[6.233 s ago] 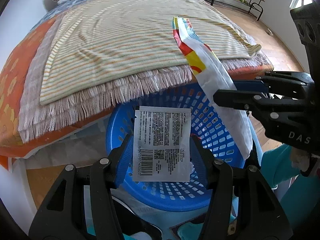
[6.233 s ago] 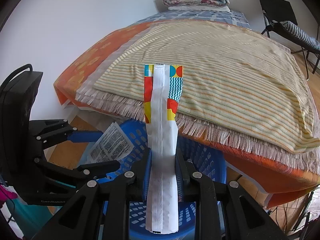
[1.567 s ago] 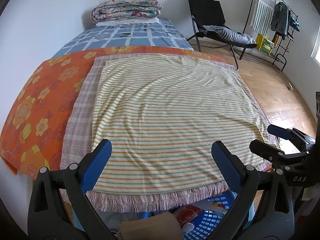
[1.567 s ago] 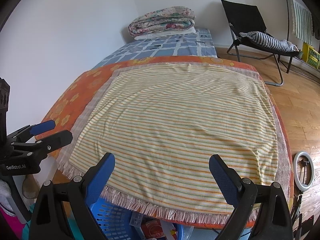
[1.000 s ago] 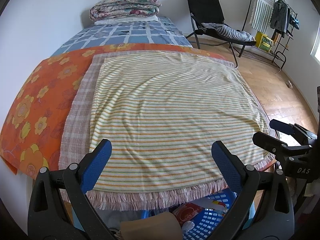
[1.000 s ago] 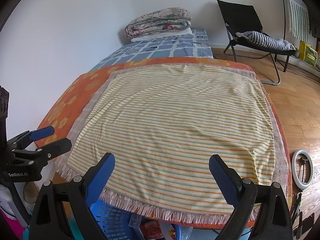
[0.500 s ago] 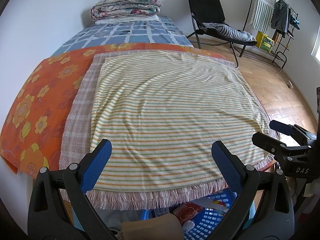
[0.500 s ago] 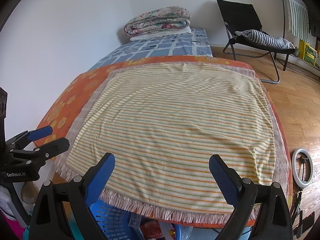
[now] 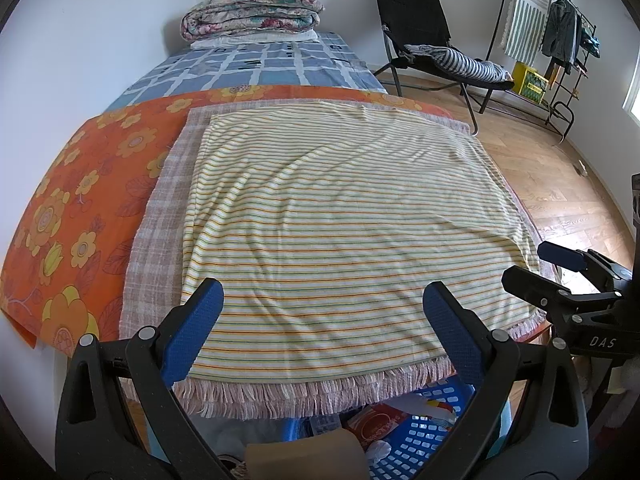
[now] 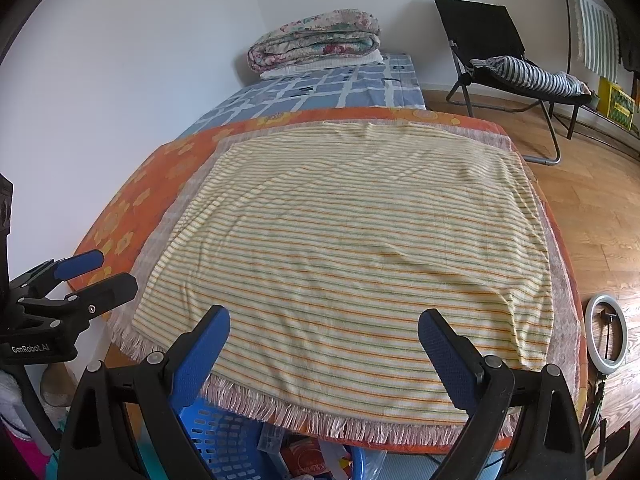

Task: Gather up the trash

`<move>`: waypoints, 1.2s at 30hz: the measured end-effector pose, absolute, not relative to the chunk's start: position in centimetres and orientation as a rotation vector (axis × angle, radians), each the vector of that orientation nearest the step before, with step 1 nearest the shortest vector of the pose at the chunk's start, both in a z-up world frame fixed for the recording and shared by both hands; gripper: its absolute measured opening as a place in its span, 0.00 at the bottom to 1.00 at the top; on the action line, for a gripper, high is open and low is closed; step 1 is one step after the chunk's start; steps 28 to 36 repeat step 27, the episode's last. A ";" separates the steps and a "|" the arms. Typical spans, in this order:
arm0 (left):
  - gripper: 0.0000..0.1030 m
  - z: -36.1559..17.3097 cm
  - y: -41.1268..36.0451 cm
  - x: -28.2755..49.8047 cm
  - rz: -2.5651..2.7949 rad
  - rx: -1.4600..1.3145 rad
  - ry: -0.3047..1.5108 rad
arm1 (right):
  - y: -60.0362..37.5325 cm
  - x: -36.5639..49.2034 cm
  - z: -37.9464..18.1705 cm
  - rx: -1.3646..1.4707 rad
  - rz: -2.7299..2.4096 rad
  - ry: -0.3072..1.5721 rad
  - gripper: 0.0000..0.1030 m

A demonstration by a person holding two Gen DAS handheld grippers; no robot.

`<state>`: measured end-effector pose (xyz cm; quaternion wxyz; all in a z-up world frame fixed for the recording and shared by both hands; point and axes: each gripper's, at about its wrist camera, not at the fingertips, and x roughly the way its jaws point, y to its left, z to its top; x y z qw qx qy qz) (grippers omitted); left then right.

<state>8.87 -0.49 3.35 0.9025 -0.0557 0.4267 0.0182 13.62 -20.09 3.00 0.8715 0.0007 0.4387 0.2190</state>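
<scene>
My left gripper (image 9: 322,300) is open and holds nothing, hovering over the near edge of the striped blanket (image 9: 340,216). My right gripper (image 10: 323,330) is open too, over the same blanket (image 10: 348,248). Below the fringe stands a blue basket (image 9: 420,440) with wrappers and paper trash (image 9: 376,420) inside; the right wrist view shows the basket (image 10: 216,436) and trash (image 10: 304,460) as well. Each gripper appears in the other's view: the right one (image 9: 560,276) at the right edge, the left one (image 10: 84,276) at the left edge. No trash lies on the bed.
The bed carries an orange flowered sheet (image 9: 80,208), a blue checked sheet (image 9: 256,68) and folded quilts (image 9: 252,10) at the far end. A black folding chair (image 9: 424,40) and a clothes rack (image 9: 560,40) stand on the wooden floor. A ring light (image 10: 606,334) lies by the bed.
Both grippers, earlier shut on a paper label and a colourful wrapper over the basket, are now open and raised above the bed. In the last second they hardly moved.
</scene>
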 end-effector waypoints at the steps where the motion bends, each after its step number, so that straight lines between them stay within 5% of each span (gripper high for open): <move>1: 0.99 3.3 -0.4 8.8 0.038 -0.115 0.881 | -20.1 13.6 2.9 0.002 0.458 0.918 0.94; 36: 0.99 3.4 0.3 8.9 0.050 -0.111 0.879 | -20.1 13.5 2.8 0.004 0.458 0.925 0.94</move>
